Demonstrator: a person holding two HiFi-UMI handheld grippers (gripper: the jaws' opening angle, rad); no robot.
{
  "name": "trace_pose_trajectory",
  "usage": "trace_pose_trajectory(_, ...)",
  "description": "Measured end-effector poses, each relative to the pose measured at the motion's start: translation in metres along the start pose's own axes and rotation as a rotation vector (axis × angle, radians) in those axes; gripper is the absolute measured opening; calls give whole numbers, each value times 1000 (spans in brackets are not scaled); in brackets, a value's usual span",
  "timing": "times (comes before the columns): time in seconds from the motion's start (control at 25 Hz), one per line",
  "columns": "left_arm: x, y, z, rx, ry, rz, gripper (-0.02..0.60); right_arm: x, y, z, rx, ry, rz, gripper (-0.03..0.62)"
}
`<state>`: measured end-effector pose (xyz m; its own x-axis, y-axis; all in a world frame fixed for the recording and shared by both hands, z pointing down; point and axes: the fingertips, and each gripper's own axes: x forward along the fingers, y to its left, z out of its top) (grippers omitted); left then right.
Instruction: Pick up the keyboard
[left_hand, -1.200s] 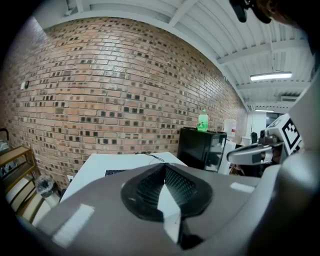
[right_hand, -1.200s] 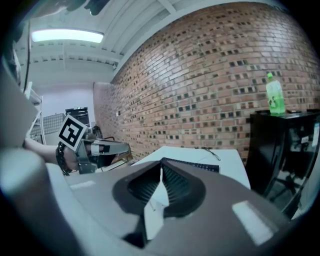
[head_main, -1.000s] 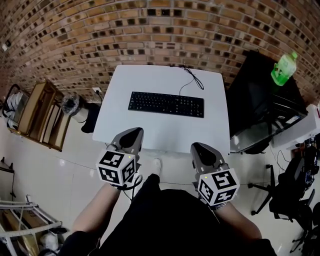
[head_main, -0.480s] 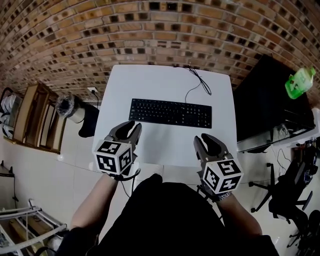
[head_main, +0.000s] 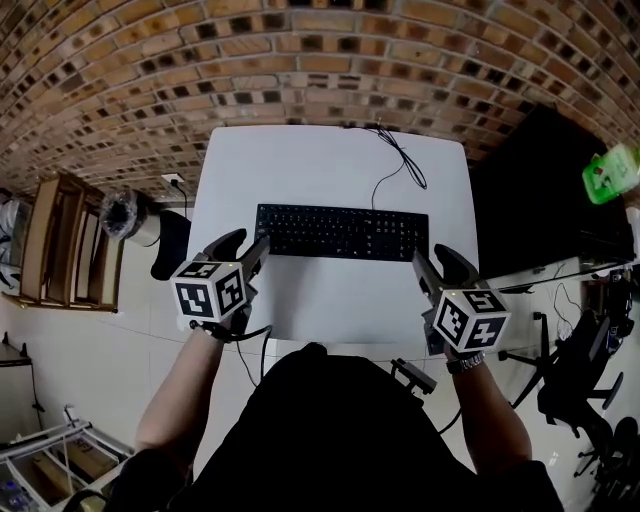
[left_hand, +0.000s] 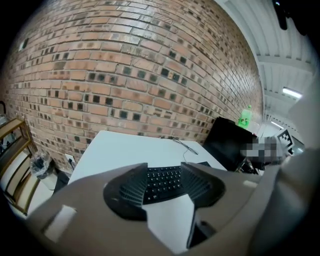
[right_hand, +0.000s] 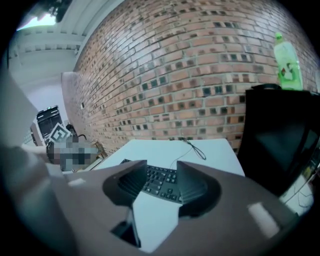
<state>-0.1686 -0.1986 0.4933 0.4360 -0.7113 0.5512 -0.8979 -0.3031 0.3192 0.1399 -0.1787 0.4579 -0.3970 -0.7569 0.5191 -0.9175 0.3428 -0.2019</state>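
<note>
Left gripper (head_main: 248, 245) and right gripper (head_main: 432, 258) neared keyboard (head_main: 340, 232) ends, jaws opening.

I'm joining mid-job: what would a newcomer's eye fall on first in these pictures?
The black keyboard lies across the middle of the white table, its cable trailing toward the brick wall. The left gripper and right gripper flank its two ends; their jaws have just been opening and stand apart with nothing between them. A green bottle stands on the black cabinet at the right.

Black top (head_main: 330, 430); grey left hand-held gripper (head_main: 245, 243) and right hand-held gripper (head_main: 437, 260), white cubes (head_main: 210, 292) (head_main: 472, 318) (black-marked)
</note>
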Motion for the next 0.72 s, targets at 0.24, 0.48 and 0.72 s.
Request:
trace_pose_trajectory(0.24, 23, 27, -3, -31, 65, 7, 258, 22, -49, -6, 37, 41, -55, 207)
trace_pose_trajectory(0.48, 47, 54, -9, -67, 122, 16, 275, 48, -80, -18, 140, 58, -31, 249)
trace_pose_trajectory(0.72, 74, 76, -19, -154, 167, -2, 293, 74, -111, -39, 190, 97, -24, 257)
